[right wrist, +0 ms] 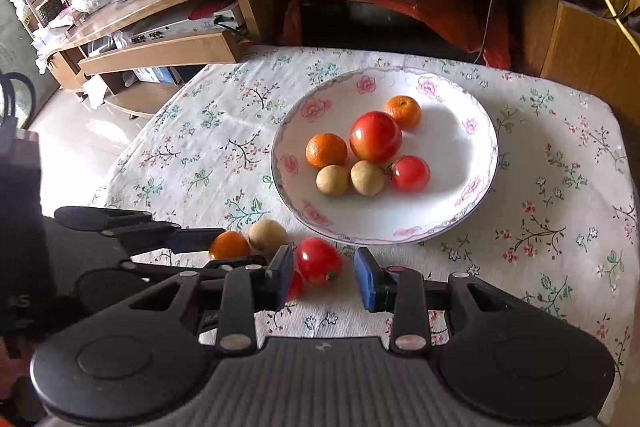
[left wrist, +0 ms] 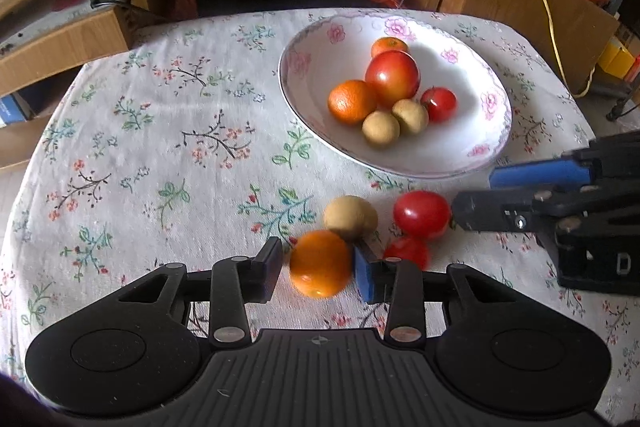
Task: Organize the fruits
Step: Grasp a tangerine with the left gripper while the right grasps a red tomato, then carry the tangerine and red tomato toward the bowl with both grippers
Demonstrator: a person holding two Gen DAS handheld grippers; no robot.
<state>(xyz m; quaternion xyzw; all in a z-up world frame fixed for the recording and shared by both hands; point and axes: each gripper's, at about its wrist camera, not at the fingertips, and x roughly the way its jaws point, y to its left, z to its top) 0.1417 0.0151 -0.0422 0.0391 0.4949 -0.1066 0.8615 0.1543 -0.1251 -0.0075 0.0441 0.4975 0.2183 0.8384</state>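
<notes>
Setting: a table under a flowered cloth [left wrist: 168, 131], wooden shelving behind it.
Plate: a white plate [right wrist: 452, 107] with a pink floral rim stands toward the far side of the table. It holds six fruits bunched together: two oranges, a large red apple, two small tan fruits and a small red one. It looks like the collection point.
Loose fruit: four pieces lie on the cloth just in front of the plate: an orange [left wrist: 320, 263], a tan fruit [left wrist: 349, 217] touching it, a tomato [right wrist: 318, 259], and a smaller red fruit [left wrist: 408, 251] partly hidden behind a finger.
Left gripper [left wrist: 318, 269]: angled down at the table, fingers either side of the orange. The right pad sits against it; a thin gap shows at the left pad, so it seems not yet clamped.
Right gripper [right wrist: 324, 277]: also angled down, fingers apart. The tomato lies between them nearer the left pad, with clear space at the right pad; not gripped.
Likely purpose: each gripper is lined up on one loose fruit, to be carried to the plate.
Risk: round fruit may roll when nudged.
</notes>
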